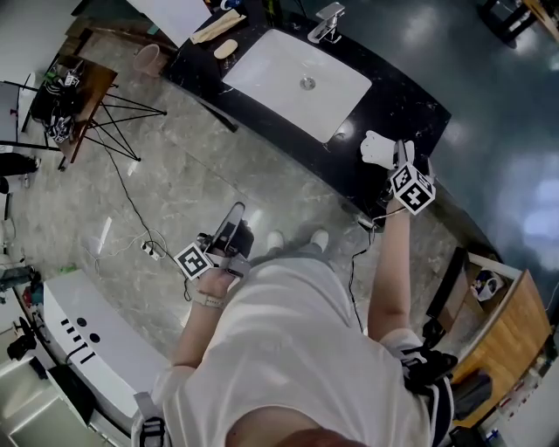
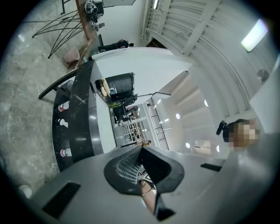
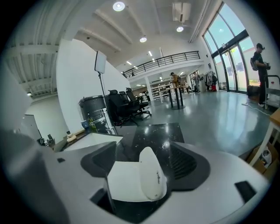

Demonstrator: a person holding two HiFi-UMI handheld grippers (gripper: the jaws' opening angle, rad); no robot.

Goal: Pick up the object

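A white rounded object lies near the front edge of the black counter, right of the sink. My right gripper reaches over it from the near side. In the right gripper view the same white object sits between the wide-apart dark pads, with a gap on its right side, so the right gripper is open around it. My left gripper hangs low over the marble floor, far from the counter. In the left gripper view the left gripper has its pads together and holds nothing.
A white sink basin with a chrome faucet is set in the counter. A pink bin and black tripod legs stand on the floor at left. Cables trail there. A wooden shelf stands at right.
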